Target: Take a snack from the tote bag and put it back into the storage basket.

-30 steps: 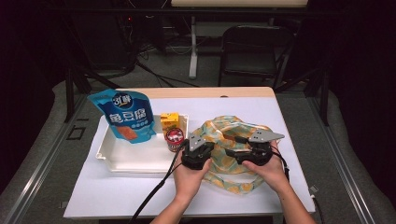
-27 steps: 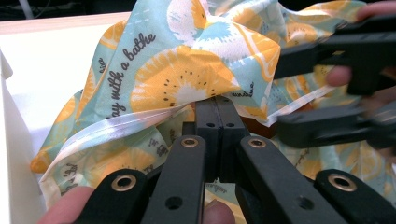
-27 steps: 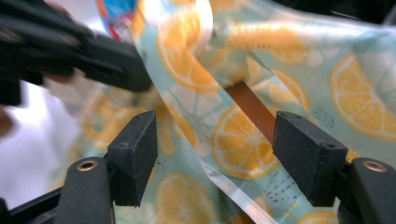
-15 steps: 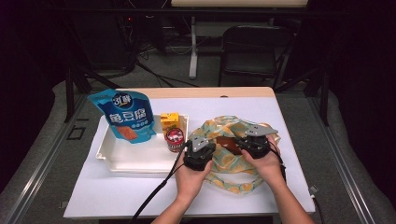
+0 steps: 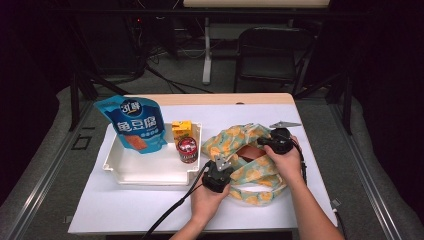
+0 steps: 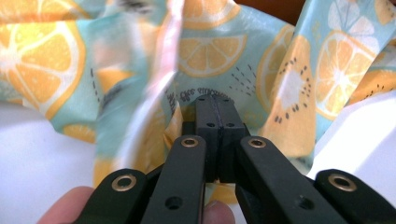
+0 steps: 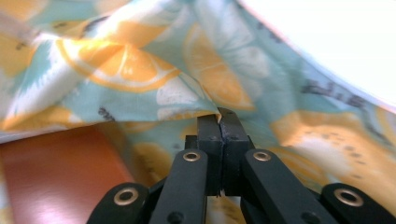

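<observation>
Your left gripper sits at the near left edge of the fruit-print bag, which lies crumpled on the white table cover just to the right of the white tray. In the left gripper view its jaws are pressed together with a fold of the bag pinched at their tips, the cloth rising above and around them. Your right gripper is at the far right side of the bag's mouth. In the right gripper view its jaws are closed tight on the rim of the bag, having just clamped down on it, and the cloth drapes from that pinch. Below the held rim you can see a reddish-brown thing inside the bag; it also shows through the opening between your two grippers in the high view, but what it is cannot be told. In the tray stand a blue pouch, a yellow carton and a dark red can, all well apart from both grippers
</observation>
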Available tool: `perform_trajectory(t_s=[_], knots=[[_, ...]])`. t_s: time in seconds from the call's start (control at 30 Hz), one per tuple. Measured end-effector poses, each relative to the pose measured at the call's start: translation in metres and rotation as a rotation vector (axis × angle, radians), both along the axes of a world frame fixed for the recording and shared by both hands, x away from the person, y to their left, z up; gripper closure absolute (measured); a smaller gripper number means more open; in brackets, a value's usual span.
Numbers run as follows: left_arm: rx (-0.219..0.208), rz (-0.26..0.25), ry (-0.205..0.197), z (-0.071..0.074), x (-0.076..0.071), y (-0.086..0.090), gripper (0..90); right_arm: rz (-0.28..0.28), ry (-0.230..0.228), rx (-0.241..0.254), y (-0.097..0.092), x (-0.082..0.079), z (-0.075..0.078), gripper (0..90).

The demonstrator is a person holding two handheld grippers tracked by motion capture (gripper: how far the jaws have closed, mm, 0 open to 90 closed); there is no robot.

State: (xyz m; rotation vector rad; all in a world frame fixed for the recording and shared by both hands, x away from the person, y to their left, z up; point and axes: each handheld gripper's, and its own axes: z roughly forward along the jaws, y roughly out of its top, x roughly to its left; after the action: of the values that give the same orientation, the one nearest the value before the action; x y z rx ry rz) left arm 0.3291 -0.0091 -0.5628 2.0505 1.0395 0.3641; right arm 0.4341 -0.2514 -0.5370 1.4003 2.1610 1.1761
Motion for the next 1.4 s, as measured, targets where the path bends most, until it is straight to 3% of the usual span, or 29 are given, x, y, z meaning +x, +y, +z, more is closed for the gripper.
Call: perform_trajectory(t_s=[0.07, 0.17, 0.2, 0.23, 0.33, 0.5, 0.53, 0.63, 0.77, 0.8, 0.9, 0.97, 1.2, 1.3, 1.4], knots=[[-0.004, 0.002, -0.018, 0.0, -0.001, -0.001, 90.0, -0.028, -0.016, -0.073, -0.002, 0.001, -0.001, 89.9], [-0.004, 0.003, -0.017, 0.0, -0.001, 0.0, 90.0, -0.027, 0.051, -0.095, -0.008, 0.004, -0.011, 88.9], [-0.001, 0.001, -0.019, 0.0, -0.001, 0.0, 90.0, -0.02, 0.076, -0.088, -0.009, 0.004, -0.014, 88.2], [-0.001, 0.0, -0.019, 0.0, -0.001, 0.0, 90.0, -0.017, 0.089, -0.042, -0.013, 0.003, -0.017, 86.0], [-0.005, -0.001, -0.014, 0.0, -0.001, 0.0, 90.0, -0.014, 0.095, -0.019, -0.021, -0.005, -0.018, 75.1], [-0.019, 0.006, -0.02, 0.0, -0.001, 0.0, 90.0, -0.048, 0.028, -0.029, -0.034, -0.026, -0.011, 65.5], [-0.011, -0.001, -0.022, 0.001, -0.001, 0.001, 90.0, -0.042, 0.016, -0.018, -0.036, -0.032, -0.009, 67.6], [-0.035, -0.007, -0.041, 0.004, -0.002, 0.002, 90.0, -0.035, 0.001, -0.078, -0.04, -0.05, -0.012, 76.5], [-0.061, -0.009, -0.063, 0.01, -0.006, 0.001, 90.0, -0.027, 0.008, -0.07, -0.043, -0.069, -0.018, 85.3], [-0.059, -0.009, -0.076, 0.01, -0.006, 0.0, 90.0, -0.018, 0.028, -0.072, -0.043, -0.073, -0.02, 86.9], [-0.054, -0.014, -0.058, 0.01, -0.004, 0.001, 90.0, 0.004, 0.041, -0.068, -0.044, -0.08, -0.024, 89.6], [-0.055, -0.017, -0.054, 0.008, -0.004, 0.001, 90.0, 0.012, 0.035, -0.078, -0.045, -0.083, -0.021, 81.5], [-0.071, -0.041, -0.049, 0.009, -0.008, -0.001, 90.0, 0.101, -0.14, 0.041, -0.054, -0.102, 0.005, 61.2], [-0.075, -0.063, -0.05, 0.009, -0.012, -0.005, 90.0, 0.176, -0.159, 0.036, -0.044, -0.098, 0.011, 50.4], [-0.066, -0.071, -0.043, 0.008, -0.012, -0.005, 90.0, 0.226, -0.171, 0.001, -0.03, -0.091, 0.013, 38.7]])
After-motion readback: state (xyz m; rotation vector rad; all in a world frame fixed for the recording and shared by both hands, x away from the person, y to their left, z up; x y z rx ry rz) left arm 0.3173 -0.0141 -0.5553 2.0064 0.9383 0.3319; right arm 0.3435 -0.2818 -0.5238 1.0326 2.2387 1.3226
